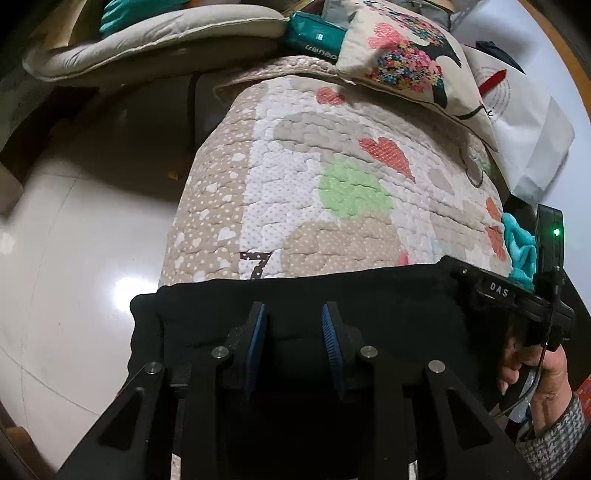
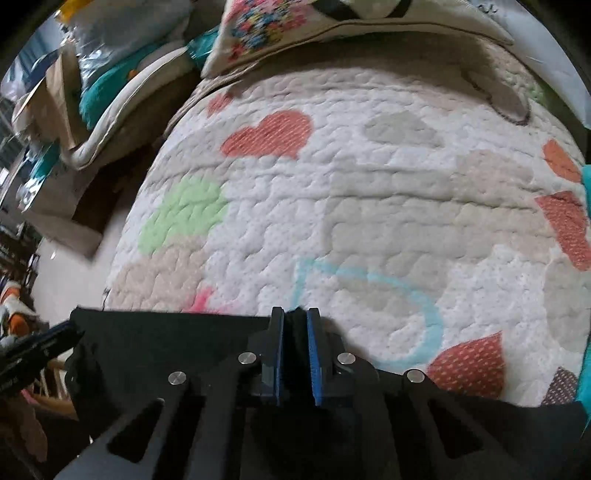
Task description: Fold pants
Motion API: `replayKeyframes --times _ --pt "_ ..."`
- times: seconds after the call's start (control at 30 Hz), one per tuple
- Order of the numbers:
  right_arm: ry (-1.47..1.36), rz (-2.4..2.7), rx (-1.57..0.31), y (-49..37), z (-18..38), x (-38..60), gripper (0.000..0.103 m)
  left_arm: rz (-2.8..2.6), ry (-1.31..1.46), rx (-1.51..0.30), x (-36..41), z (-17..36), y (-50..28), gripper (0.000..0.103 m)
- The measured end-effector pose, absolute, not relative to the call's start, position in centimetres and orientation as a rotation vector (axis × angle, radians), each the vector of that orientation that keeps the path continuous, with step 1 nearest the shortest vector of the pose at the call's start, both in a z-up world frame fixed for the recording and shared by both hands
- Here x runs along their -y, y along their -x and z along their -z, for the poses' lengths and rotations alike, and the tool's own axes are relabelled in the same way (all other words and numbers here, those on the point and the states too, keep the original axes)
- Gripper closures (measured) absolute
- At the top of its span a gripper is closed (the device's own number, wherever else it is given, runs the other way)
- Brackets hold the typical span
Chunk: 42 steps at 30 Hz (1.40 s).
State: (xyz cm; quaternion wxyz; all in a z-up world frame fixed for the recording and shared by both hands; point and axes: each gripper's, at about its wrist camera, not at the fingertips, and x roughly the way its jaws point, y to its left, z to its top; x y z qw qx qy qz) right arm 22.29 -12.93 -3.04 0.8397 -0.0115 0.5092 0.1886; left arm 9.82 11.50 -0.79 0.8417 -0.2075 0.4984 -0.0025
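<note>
The black pants (image 1: 295, 295) lie across the near edge of the bed, on the quilted bedspread (image 1: 332, 177), their far edge running as a straight dark line from left to right in both wrist views. The bedspread is white and beige with heart patches in coral, green and beige; a light blue outline of a heart (image 2: 369, 302) shows just beyond the cloth in the right wrist view. At the far end of the bed rests a cream pillow (image 1: 402, 48) with a bright flower print, and beside it, further left, a beige cushion (image 1: 155, 40) and a teal packet (image 1: 314, 35). A glossy pale floor (image 1: 74, 258) lies to the left of the bed.

The left tool (image 1: 295, 317) sits over the left corner of the pants with its blue pads a little apart; dark cloth fills the gap between them, but whether the pads press on it I cannot tell. The right tool (image 2: 295, 321) has its pads drawn close, pinching a thin fold of the pants at their far edge. In the left wrist view a hand (image 1: 532, 373) in a grey knit sleeve grips the right tool's handle at the right.
</note>
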Motion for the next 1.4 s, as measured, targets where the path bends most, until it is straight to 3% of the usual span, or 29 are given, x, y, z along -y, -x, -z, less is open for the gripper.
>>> replayKeyframes --times 0.17,0.3,0.37,0.4,0.43,0.5,0.67,0.87,0.93,1.07,1.4 --pt "0.13 -0.286 -1.041 -23.1 3.0 11.5 0.101 -0.014 0.408 -1.049 -11.1 0.8 -10.0 0.073" --pt "0.112 -0.162 -1.005 -23.0 1.3 13.5 0.099 0.015 0.388 -1.039 -9.7 0.3 -10.0 0.073" --pt "0.065 -0.127 -0.985 -21.1 -0.5 15.1 0.092 0.04 0.377 -1.037 -8.5 0.3 -9.8 0.071" --pt "0.035 -0.11 -0.971 -19.5 -1.5 15.8 0.08 0.054 0.374 -1.039 -7.8 0.3 -9.6 0.069" --pt "-0.004 -0.102 -0.952 -17.5 -2.3 16.6 0.058 0.068 0.37 -1.04 -6.9 0.4 -9.3 0.068" --pt "-0.06 -0.107 -0.91 -13.0 -3.2 17.7 0.033 0.078 0.353 -1.037 -5.3 0.7 -8.4 0.067" --pt "-0.044 -0.076 -0.897 -4.9 -1.6 18.5 0.033 0.025 0.226 -0.993 -1.4 1.2 -5.7 0.065" --pt "-0.101 -0.088 -0.966 -1.4 2.2 19.1 0.033 -0.08 0.172 -0.935 0.9 3.3 -3.2 0.05" --pt "-0.096 -0.07 -0.957 -1.6 3.0 19.1 0.034 -0.093 0.1 -0.889 1.8 3.4 -3.0 0.042" --pt "-0.115 -0.035 -0.919 -2.1 3.4 19.8 0.034 -0.115 0.044 -0.877 2.3 4.8 -3.3 0.001" --pt "-0.189 -0.009 -0.929 -2.5 3.7 20.8 0.034 -0.105 0.062 -0.868 1.9 5.0 -3.3 0.0"
